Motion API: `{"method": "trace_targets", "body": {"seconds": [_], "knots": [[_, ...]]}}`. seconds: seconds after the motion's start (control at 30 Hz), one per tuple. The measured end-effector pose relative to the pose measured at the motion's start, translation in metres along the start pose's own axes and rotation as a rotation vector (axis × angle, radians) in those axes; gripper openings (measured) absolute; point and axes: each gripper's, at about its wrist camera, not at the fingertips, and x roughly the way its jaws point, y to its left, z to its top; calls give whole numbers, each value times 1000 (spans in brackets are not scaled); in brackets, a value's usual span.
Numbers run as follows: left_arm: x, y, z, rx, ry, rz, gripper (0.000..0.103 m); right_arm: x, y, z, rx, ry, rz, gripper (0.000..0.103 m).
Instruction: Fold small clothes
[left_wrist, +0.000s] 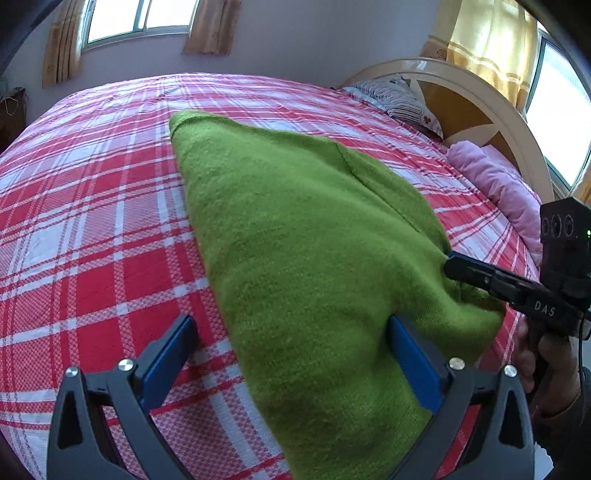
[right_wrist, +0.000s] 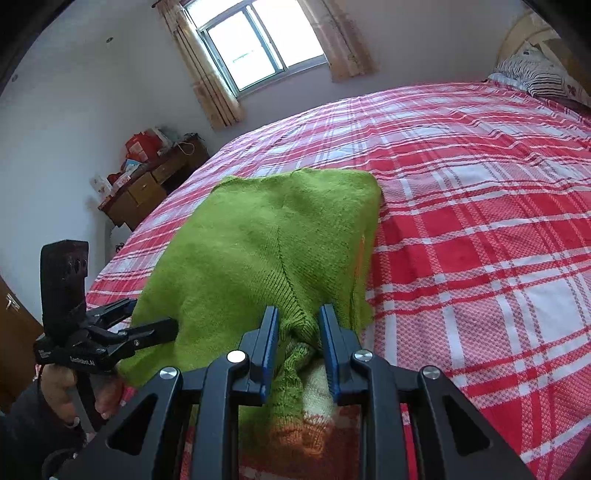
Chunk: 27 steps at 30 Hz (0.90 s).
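While the left gripper (left_wrist: 291, 369) stands wide open, the right gripper (right_wrist: 299, 332) pinches the green sweater (right_wrist: 258, 240), raising its near edge above the bed (right_wrist: 480, 221) for folding.

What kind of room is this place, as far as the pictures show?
Most likely a home bedroom. A large bed with a red plaid sheet fills the view, with a curved headboard and a striped pillow at its end, and a curtained window behind.

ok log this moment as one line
green sweater on plaid bed | right gripper pinching its near edge | left gripper open, straddling sweater edge
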Motion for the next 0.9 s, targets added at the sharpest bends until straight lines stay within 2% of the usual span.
{"method": "trace_targets", "body": {"seconds": [0.23,0.33,0.37,0.4,0.43,0.5,0.67,0.9], "knots": [[-3,11,0,-44,-13,-68,103,-5,-2,13,-28,28,31,27],[-9,25,-1,-110,-49,-126,103,-6,-13,14,1,27,65,28],[-10,30,-1,-139,-59,-144,103,-8,-17,15,14,14,81,31],[-10,35,-2,-166,-64,-159,103,-10,-20,16,23,0,79,47],[-9,36,-2,-179,-63,-163,103,-12,-24,18,34,-15,69,58],[-7,29,-1,-152,-53,-135,103,-16,-37,23,80,-50,77,58],[-1,6,0,-41,-15,-47,103,-4,-64,38,156,-38,52,58],[2,4,1,-4,-2,-9,103,42,-83,65,233,72,109,59]]}}
